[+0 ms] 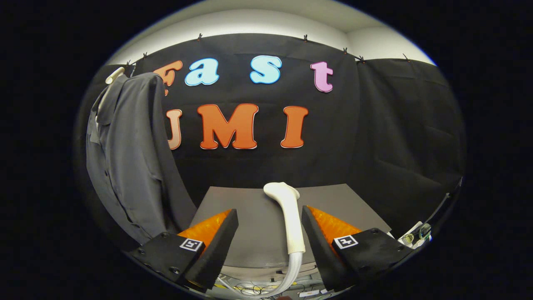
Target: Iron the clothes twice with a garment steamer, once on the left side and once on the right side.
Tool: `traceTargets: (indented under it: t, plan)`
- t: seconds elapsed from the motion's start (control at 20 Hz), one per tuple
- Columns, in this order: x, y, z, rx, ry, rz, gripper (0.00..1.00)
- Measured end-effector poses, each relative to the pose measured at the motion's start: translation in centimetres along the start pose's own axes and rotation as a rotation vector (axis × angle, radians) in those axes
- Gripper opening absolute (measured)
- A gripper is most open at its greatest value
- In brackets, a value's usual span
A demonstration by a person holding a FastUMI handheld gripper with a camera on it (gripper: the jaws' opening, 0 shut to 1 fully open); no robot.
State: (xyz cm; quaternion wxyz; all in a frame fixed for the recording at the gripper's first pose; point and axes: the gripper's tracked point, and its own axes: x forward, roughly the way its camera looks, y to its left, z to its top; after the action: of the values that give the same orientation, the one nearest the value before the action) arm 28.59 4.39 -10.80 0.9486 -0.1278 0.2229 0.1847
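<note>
Nearest the camera, my gripper (270, 225) is spread wide, its fingers apart and pressing on nothing. Between the fingers, close beside the right one, the white garment steamer (290, 216) lies on the grey tabletop (250, 208), its hose (287, 275) trailing back toward me. Beyond the left finger, the dark grey shirt (129, 154) hangs on a white hanger (114, 75).

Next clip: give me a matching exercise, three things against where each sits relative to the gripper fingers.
Things:
1. steamer head
2. grey shirt
3. grey tabletop

Places:
A. hanging up beyond the left finger
B. lying flat under and ahead of both fingers
C. between the fingers, close to the right one

Pairs: 1-C, 2-A, 3-B. The gripper is open; the pictures do not settle whether the right finger touches the steamer.
</note>
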Motion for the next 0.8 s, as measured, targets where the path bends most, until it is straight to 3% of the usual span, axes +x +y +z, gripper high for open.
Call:
traceTargets:
  t: [0.35,0.8]
  plan:
    - [6.5,-3.5,-2.5,-0.007,0.113,-0.01,0.99]
    - [10.5,-4.5,-6.3,0.049,0.229,0.012,0.99]
